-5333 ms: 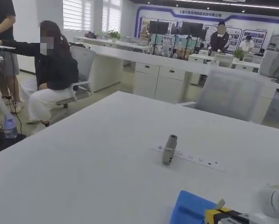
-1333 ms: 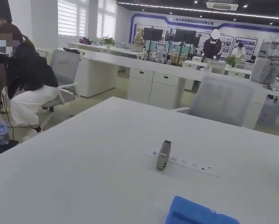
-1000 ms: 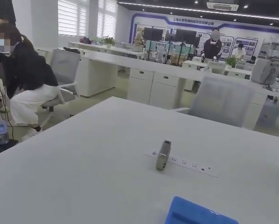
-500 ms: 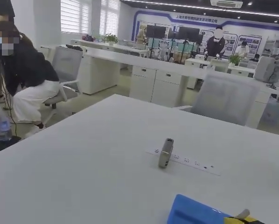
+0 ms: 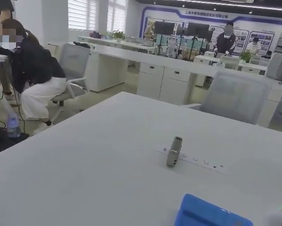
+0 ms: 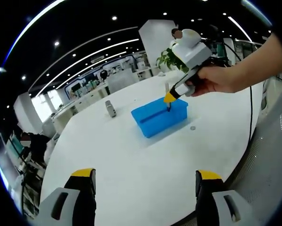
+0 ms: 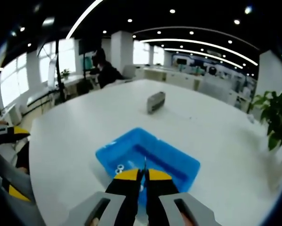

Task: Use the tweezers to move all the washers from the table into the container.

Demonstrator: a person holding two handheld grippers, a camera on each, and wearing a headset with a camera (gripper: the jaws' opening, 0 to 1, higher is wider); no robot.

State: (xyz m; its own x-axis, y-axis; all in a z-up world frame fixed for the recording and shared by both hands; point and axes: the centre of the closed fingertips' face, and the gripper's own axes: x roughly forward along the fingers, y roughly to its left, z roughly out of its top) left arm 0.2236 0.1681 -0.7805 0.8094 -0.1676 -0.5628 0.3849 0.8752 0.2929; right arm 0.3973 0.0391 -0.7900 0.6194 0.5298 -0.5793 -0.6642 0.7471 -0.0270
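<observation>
- Left gripper (image 6: 145,175): jaws spread wide with nothing between them, hanging above the near edge of the white table (image 6: 108,155).
- Right gripper (image 7: 144,175): jaws drawn to a narrow gap and clamped on the tweezers (image 7: 145,165). It is carried by a hand (image 6: 215,80) at 1 o'clock in the left gripper view.
- Tweezers: the long axis is about upright in the left gripper view, tip down inside the container. In the right gripper view they run from the jaws toward 12 o'clock. Whether the tip touches the container floor cannot be told.
- Container (image 7: 176,149): blue, rectangular and open-topped, on the table. Small pale washers (image 7: 120,166) lie on its floor at 9 o'clock of the tweezers tip.
- Washer (image 6: 192,127): a single one, flat on the table just beside the container, at 5 o'clock of it in the left gripper view.
- Grey device (image 5: 174,151): stands on a white power strip (image 5: 197,161), at 11 o'clock of the container in the head view.
- Writing: posters (image 5: 260,40) on the far wall, print too small to read.
</observation>
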